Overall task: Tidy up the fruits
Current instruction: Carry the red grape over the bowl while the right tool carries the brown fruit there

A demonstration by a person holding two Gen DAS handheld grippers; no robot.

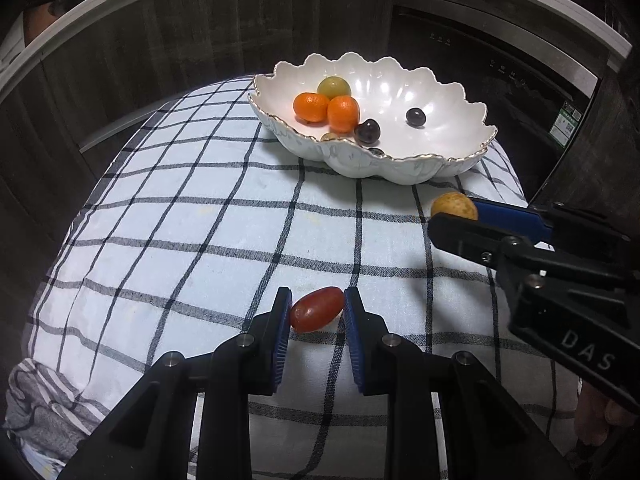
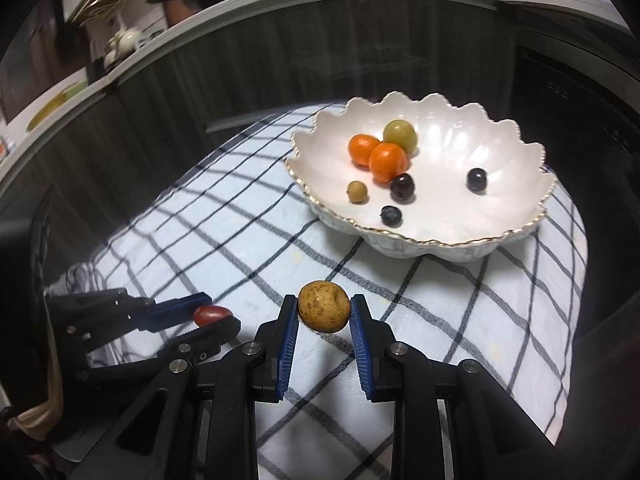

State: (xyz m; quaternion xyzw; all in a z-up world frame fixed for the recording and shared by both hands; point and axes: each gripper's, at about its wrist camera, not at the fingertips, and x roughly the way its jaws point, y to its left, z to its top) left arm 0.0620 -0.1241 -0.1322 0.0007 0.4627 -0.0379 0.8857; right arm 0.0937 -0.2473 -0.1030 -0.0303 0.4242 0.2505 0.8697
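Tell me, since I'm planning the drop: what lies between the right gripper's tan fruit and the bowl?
Only bare checked cloth between the tan fruit and the bowl, clearest in the right wrist view.

Your left tool [image 1: 317, 310] is matte black plastic with ribbed blue pads [image 1: 282, 336] and round silver screws [image 1: 245, 340] at its hinges. Your right tool [image 2: 324, 312] matches it; white letters "DAS" [image 1: 586, 350] mark its body at 4 o'clock.
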